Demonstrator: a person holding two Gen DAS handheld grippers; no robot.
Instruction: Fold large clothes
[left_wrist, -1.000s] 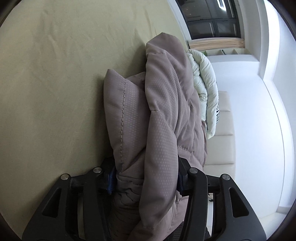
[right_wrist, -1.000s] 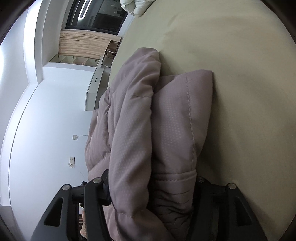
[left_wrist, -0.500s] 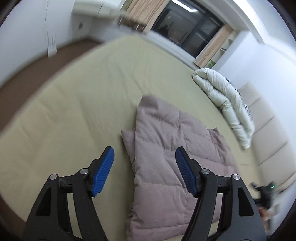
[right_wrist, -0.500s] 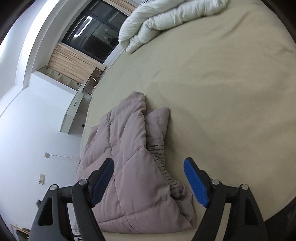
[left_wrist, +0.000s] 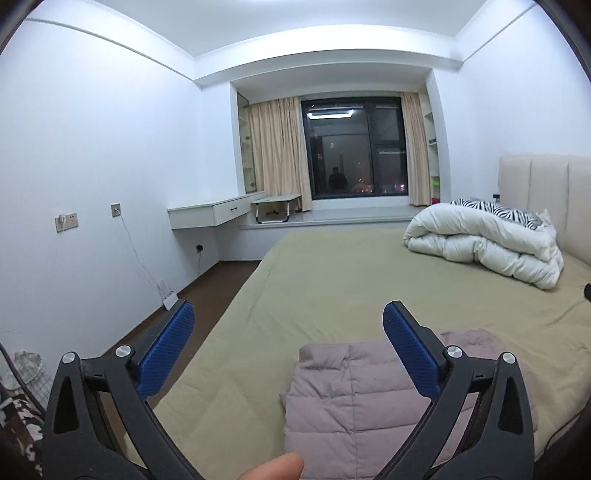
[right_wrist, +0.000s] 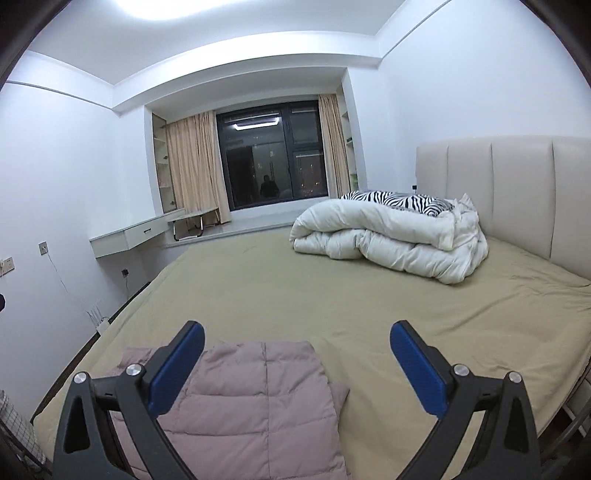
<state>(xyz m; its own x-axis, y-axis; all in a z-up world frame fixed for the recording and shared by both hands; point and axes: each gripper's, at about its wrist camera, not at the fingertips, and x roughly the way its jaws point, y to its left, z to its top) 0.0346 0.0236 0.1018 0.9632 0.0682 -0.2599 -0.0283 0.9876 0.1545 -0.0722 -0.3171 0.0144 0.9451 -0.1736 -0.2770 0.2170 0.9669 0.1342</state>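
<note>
The left gripper (left_wrist: 288, 321) hangs above the bed (left_wrist: 332, 273), jaws just opened wide with nothing between them. Below it the jacket (left_wrist: 347, 398) lies folded flat near the bed's near edge. The right gripper (right_wrist: 297, 343) is likewise spread wide and empty, its jaws also just opened, the jacket (right_wrist: 255, 391) under its left finger. A duvet (right_wrist: 388, 236) sits well apart by the headboard. The fold looks finished and released; next likely calls for checking the bundle's edges, or tidying the sleeve poking out at the right.
</note>
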